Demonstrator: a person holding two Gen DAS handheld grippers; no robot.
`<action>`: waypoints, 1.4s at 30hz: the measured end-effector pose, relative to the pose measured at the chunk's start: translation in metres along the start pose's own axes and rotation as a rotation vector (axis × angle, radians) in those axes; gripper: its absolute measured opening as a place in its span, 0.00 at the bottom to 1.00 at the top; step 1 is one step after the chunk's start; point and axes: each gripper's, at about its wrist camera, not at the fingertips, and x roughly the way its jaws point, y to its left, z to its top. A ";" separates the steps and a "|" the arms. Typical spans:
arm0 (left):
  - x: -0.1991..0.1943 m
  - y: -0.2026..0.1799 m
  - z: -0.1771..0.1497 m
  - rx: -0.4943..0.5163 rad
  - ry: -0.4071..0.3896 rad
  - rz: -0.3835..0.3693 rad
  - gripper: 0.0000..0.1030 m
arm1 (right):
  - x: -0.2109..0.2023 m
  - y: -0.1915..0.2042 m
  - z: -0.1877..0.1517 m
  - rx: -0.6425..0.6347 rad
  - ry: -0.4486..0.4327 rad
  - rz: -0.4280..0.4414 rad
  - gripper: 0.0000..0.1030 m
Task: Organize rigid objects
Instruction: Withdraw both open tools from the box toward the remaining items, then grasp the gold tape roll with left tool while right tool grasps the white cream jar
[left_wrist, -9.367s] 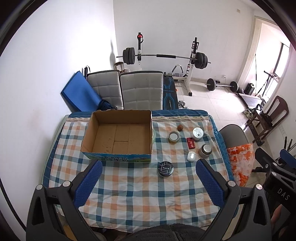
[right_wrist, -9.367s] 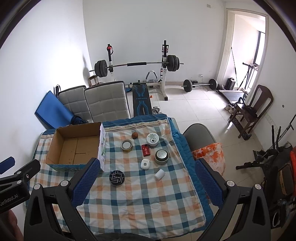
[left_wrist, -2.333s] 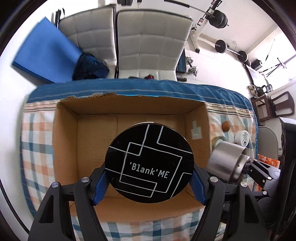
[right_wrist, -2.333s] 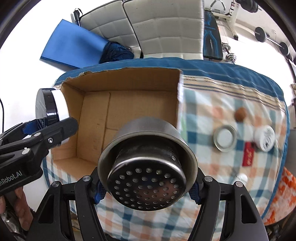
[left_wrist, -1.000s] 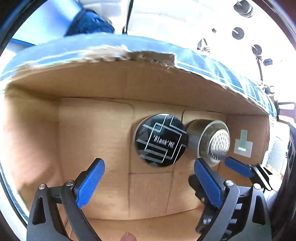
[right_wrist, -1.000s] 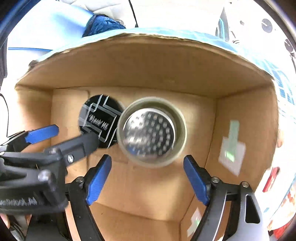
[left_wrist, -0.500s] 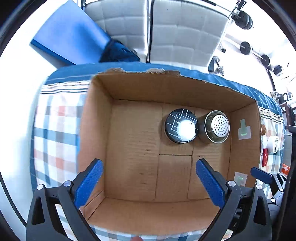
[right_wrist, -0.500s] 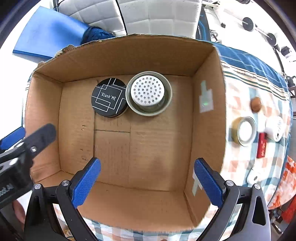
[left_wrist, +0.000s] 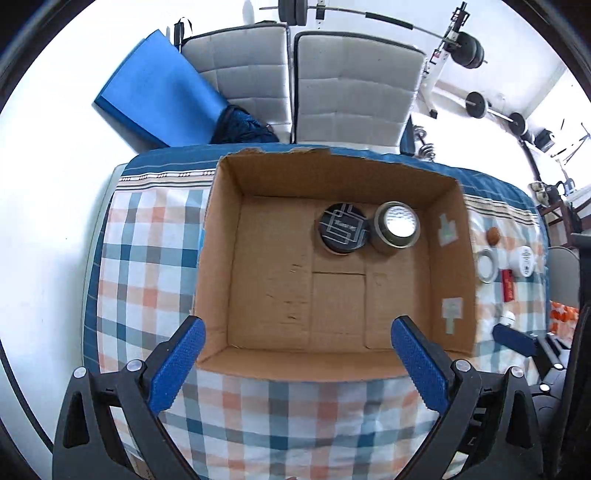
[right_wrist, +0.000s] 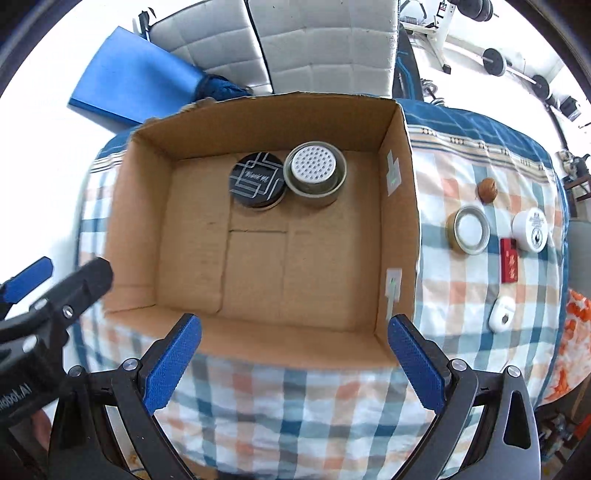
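An open cardboard box (left_wrist: 218, 258) (right_wrist: 136, 229) sits on the checked tablecloth. Inside, at its far side, a black round tin (left_wrist: 342, 229) (right_wrist: 258, 178) and a metal perforated-lid can (left_wrist: 396, 228) (right_wrist: 314, 172) stand side by side, touching. My left gripper (left_wrist: 295, 362) is open and empty above the box's near edge. My right gripper (right_wrist: 293, 358) is open and empty, also above the near edge. On the cloth right of the box lie a brown nut (right_wrist: 487, 189), a glass-lidded tin (right_wrist: 468, 229), a white jar (right_wrist: 530, 229), a red box (right_wrist: 509, 265) and a small white case (right_wrist: 501, 314).
Two grey chairs (left_wrist: 354, 88) stand behind the table, with a blue mat (left_wrist: 159, 92) leaning by the wall. A weight bench and barbell (left_wrist: 454, 48) are at the back. An orange patterned bag (right_wrist: 572, 332) sits at the table's right edge.
Both grippers, which had let go of the tin and the can inside the box, have pulled back and up. The box now looks smaller and more tablecloth shows.
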 end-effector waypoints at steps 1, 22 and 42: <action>-0.007 -0.006 -0.002 0.007 -0.010 -0.005 1.00 | -0.007 -0.005 -0.005 0.004 0.001 0.010 1.00; 0.081 -0.286 0.061 0.209 0.082 -0.092 1.00 | -0.035 -0.341 0.026 0.386 -0.010 -0.101 1.00; 0.254 -0.335 0.067 0.210 0.357 -0.032 0.60 | 0.094 -0.404 0.102 0.330 0.182 -0.115 0.68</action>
